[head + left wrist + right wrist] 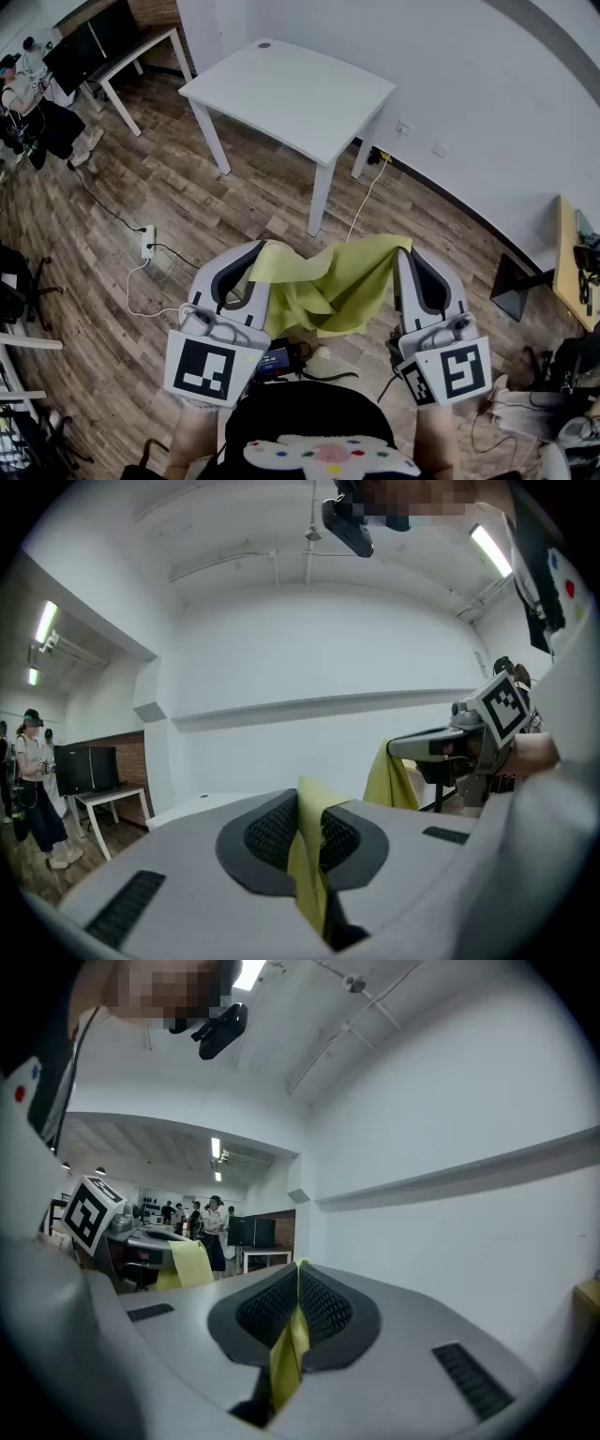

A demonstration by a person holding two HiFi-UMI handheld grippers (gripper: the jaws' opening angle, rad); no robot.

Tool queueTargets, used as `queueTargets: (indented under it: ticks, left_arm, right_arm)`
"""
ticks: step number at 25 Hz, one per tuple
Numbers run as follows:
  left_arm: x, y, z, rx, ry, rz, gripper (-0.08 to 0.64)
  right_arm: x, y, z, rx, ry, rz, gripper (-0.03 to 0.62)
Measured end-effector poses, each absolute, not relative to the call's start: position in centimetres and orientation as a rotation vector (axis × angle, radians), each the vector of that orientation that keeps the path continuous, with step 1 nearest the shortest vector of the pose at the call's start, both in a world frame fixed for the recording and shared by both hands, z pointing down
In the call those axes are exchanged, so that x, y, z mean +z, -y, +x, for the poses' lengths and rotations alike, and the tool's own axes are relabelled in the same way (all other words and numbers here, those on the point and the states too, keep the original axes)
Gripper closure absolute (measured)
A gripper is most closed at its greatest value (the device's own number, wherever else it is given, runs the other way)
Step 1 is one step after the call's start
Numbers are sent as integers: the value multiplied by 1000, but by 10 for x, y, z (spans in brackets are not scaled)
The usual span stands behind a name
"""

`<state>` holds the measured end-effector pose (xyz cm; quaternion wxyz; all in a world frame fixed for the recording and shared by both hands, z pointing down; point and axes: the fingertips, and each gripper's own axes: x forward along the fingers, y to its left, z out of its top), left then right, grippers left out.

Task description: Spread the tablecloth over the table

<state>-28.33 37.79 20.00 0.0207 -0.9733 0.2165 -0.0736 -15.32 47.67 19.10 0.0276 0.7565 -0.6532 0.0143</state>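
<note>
A yellow-green tablecloth (330, 281) hangs slack between my two grippers, held up in the air in front of me. My left gripper (255, 251) is shut on one corner of the cloth (309, 855), which is pinched between its dark pads. My right gripper (401, 251) is shut on the other corner (289, 1344). The white square table (291, 86) stands bare on the wood floor well ahead of both grippers. In the left gripper view the right gripper (422, 747) shows at the right with cloth hanging from it.
A power strip (147, 242) with cables lies on the floor at left. A yellow cable (361, 202) runs from the wall socket. A second desk (122, 47) with monitors stands far left, and people stand by it. A wooden bench edge (567, 253) is at right.
</note>
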Motion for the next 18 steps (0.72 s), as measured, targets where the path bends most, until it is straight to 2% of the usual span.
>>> queueTargets:
  ticks: [18]
  left_arm:
    - [189, -419, -243, -256, -799, -2948, 546]
  right_arm:
    - [185, -508, -112, 31, 2181, 2258, 558]
